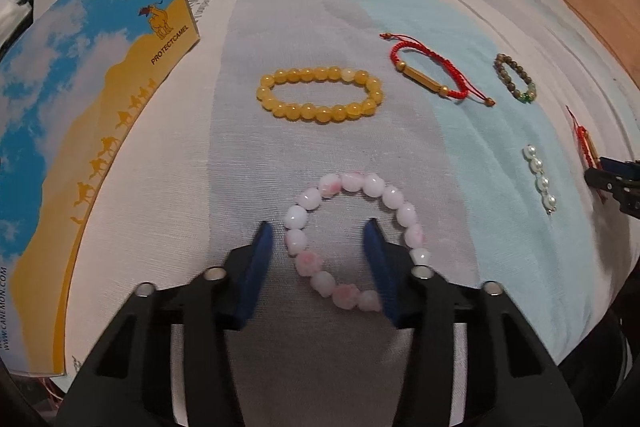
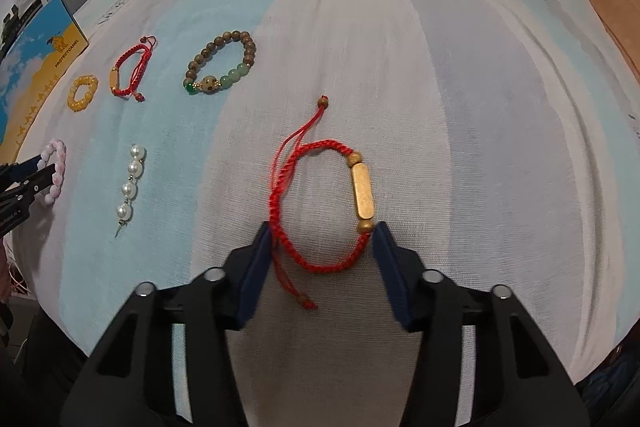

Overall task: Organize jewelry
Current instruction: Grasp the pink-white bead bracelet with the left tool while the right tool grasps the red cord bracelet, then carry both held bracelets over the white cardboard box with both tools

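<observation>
The left gripper [image 1: 318, 259], fingers apart, straddles the pink bead bracelet [image 1: 352, 239] just below the yellow bracelet [image 1: 319, 94] on the bed; light, elastic, slippery beads, best pinched across one side.

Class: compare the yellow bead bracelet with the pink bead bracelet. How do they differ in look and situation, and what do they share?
The yellow bracelet has amber beads; the pink bracelet has pale pink-and-white ones. The yellow bracelet lies clear of the left gripper, whose open fingers straddle one side of the pink bracelet. Both are closed bead loops lying flat on the cloth.
</observation>
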`<act>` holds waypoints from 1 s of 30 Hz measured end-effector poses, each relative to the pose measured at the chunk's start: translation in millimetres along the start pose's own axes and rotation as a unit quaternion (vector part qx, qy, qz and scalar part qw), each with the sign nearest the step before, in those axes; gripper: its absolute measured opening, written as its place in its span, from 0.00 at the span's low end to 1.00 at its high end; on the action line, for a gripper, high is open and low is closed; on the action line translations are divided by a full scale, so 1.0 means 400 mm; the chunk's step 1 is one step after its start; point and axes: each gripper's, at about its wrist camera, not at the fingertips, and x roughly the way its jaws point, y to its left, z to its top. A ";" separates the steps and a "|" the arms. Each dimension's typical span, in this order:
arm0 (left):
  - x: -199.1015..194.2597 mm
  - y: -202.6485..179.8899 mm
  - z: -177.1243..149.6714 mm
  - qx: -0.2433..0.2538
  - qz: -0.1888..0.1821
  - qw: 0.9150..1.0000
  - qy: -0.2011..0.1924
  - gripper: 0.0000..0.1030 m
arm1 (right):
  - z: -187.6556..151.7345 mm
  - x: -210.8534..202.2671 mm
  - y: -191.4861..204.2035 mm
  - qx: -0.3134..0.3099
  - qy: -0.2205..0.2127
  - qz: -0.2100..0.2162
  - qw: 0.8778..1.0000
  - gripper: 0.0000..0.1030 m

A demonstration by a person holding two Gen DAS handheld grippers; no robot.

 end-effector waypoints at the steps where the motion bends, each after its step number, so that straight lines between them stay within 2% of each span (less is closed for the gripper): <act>1: -0.002 0.002 -0.002 0.001 -0.002 1.000 0.000 0.32 | 0.000 -0.002 0.003 -0.001 0.001 0.002 1.000 0.35; 3: -0.007 0.001 -0.001 0.001 -0.004 1.000 0.000 0.14 | 0.001 -0.006 0.002 -0.001 0.000 0.002 1.000 0.26; 5: -0.012 0.001 0.000 0.001 -0.007 1.000 0.001 0.11 | 0.000 -0.010 -0.001 0.001 0.000 0.006 1.000 0.22; 10: -0.023 0.002 0.006 -0.003 -0.014 1.000 0.002 0.11 | 0.001 -0.031 0.003 0.001 -0.006 0.007 1.000 0.16; 23: -0.097 0.010 0.044 -0.014 -0.018 1.000 -0.021 0.11 | 0.033 -0.131 0.017 0.006 -0.044 0.016 0.999 0.15; 30: -0.182 0.016 0.060 -0.013 -0.022 0.999 -0.046 0.11 | 0.065 -0.189 0.045 -0.002 -0.071 0.025 0.997 0.15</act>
